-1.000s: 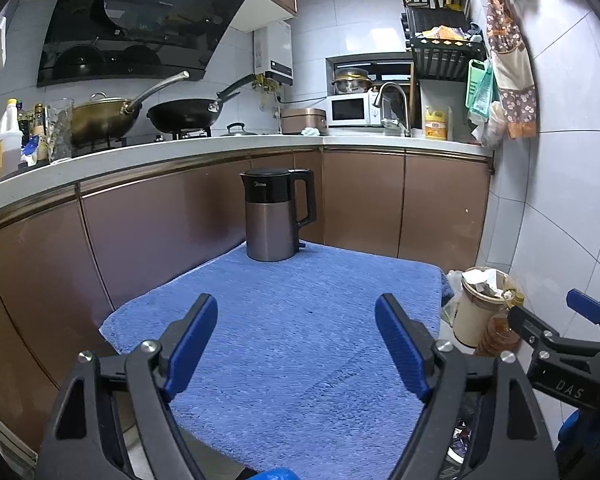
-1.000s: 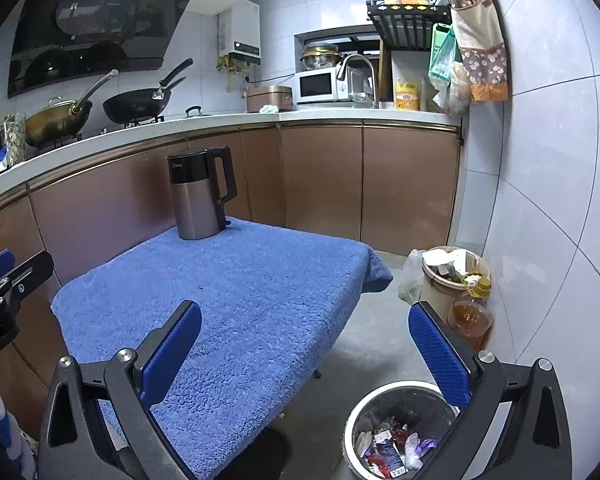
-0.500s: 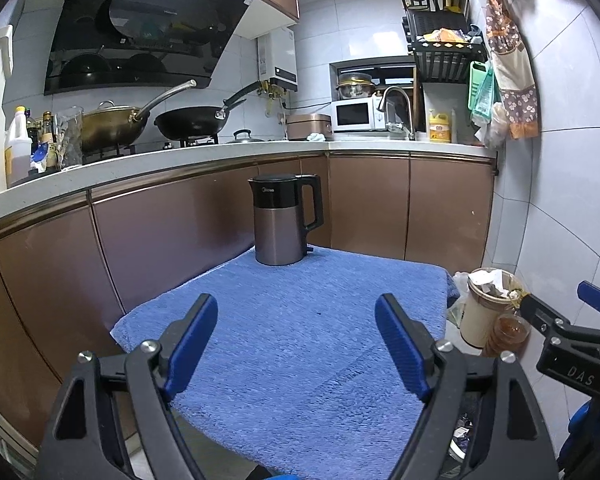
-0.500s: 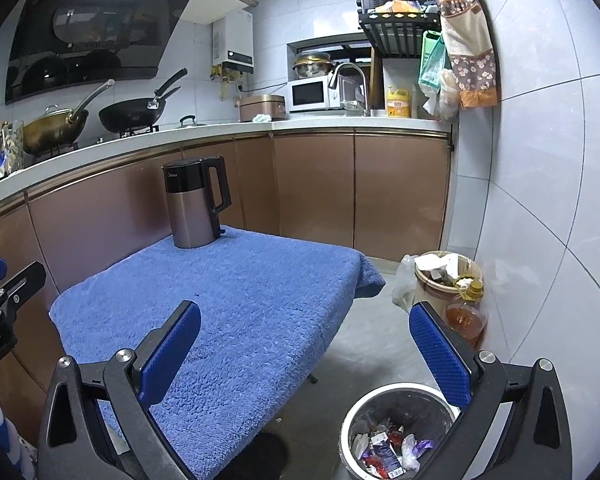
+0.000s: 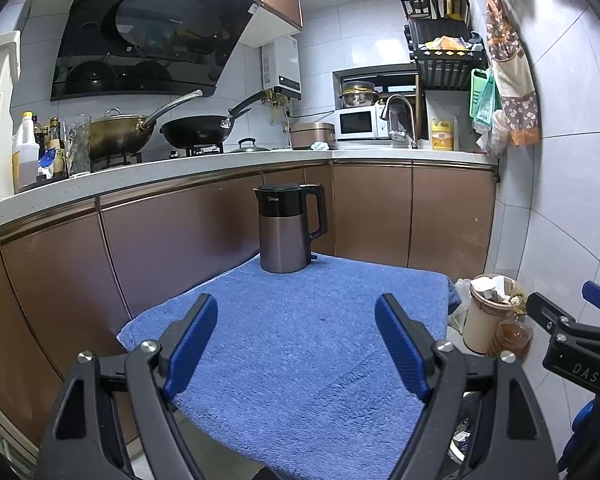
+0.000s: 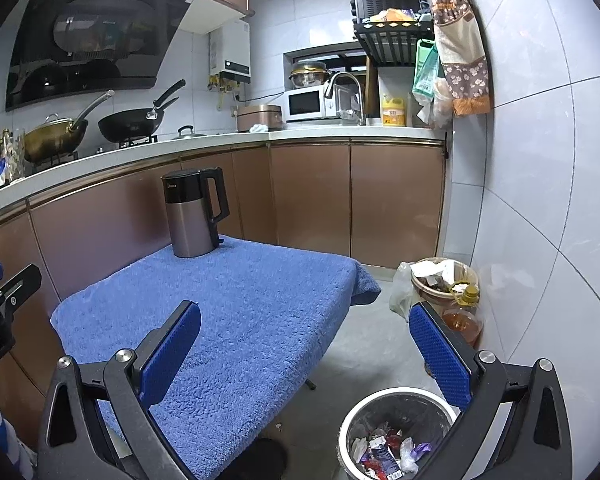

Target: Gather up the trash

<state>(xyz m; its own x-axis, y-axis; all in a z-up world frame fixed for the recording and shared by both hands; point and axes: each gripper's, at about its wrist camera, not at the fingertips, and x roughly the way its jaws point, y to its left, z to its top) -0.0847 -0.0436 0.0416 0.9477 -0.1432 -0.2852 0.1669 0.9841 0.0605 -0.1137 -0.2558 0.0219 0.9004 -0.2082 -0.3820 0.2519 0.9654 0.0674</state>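
A steel trash bin stands on the floor at the lower right of the right wrist view, with several wrappers inside. My right gripper hangs open above the table edge and the bin, nothing between its blue pads. My left gripper is open too, over the blue towel that covers the small table. No loose trash shows on the towel. Each gripper's tip appears at the edge of the other's view: the right gripper and the left gripper.
A dark electric kettle stands at the towel's far edge. A beige bucket of rubbish and an oil bottle sit on the floor by the tiled right wall. Brown cabinets and a counter with woks run behind.
Both views have tilted up slightly: the kettle and table sit a little lower in frame. Both grippers stay open as before.
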